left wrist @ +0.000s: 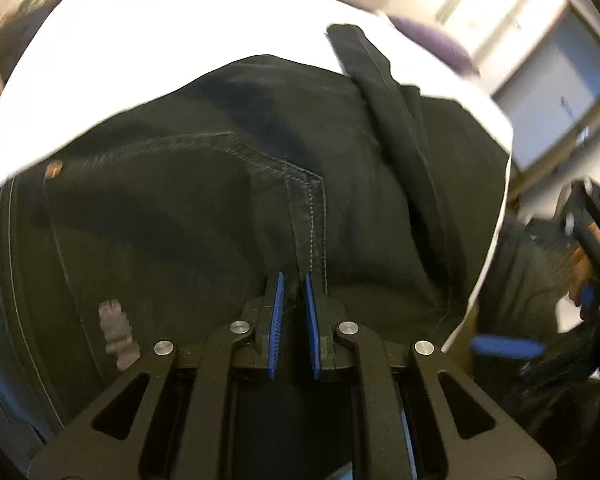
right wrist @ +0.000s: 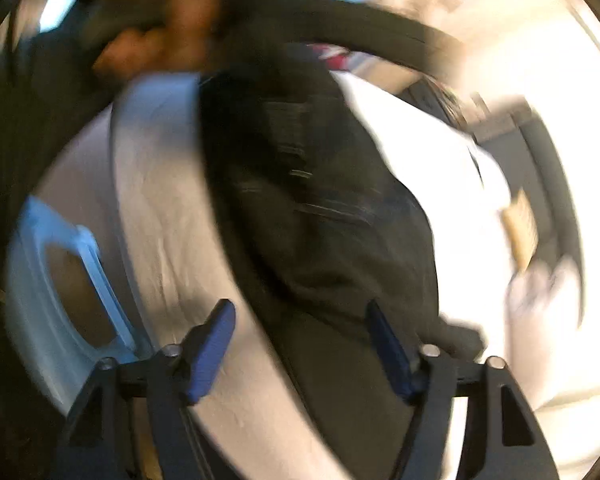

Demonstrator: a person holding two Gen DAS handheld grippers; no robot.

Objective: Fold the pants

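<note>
Two grippers work over black denim pants (left wrist: 228, 184) spread on a white sheet (left wrist: 172, 52). Seen from the left wrist, the left gripper (left wrist: 294, 280) has its blue pads (left wrist: 277, 320) drawn close together, pinching a stitched seam of the pants between them. From that pinch the double-stitched seam runs straight away from the gripper, then bends off toward the left along a pocket edge. A narrow strip of the same black cloth (left wrist: 384, 104) lies over the pants, reaching away toward the upper right.

From the right wrist, heavily blurred, the right gripper (right wrist: 300, 344) stands with its jaws wide apart, nothing pressed between its pads (right wrist: 210, 352); the pants (right wrist: 320, 216) lie below and beyond it, their long axis running away from the camera. A bare hand (right wrist: 160, 36) shows at the top of that view. At the left edge sits a pale blue plastic thing (right wrist: 52, 280) with a handle hole.
</note>
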